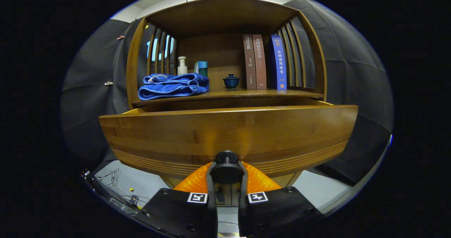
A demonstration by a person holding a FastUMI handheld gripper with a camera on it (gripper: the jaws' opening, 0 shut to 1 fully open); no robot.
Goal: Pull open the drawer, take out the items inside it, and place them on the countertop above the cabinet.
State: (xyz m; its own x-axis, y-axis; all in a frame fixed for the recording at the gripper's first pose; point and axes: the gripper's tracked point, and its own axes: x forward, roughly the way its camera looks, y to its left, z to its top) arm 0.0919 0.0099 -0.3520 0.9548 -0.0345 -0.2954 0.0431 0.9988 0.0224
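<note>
A wooden cabinet's drawer (229,132) stands pulled out towards me, its wide front panel filling the space just ahead of the fingers. My gripper (227,173) is shut on the drawer's black knob (227,157), with the orange fingers (192,181) pressed on either side of it. The drawer's inside is hidden behind its front panel. Above it lies the countertop (246,94) of the cabinet, holding a folded blue towel (172,86), a small blue lidded cup (231,81) and three upright books (264,62).
A white pump bottle (182,66) and a teal box (201,68) stand behind the towel. Slatted wooden sides and a top board enclose the shelf space. Loose cables (112,181) lie on the grey floor below left of the drawer.
</note>
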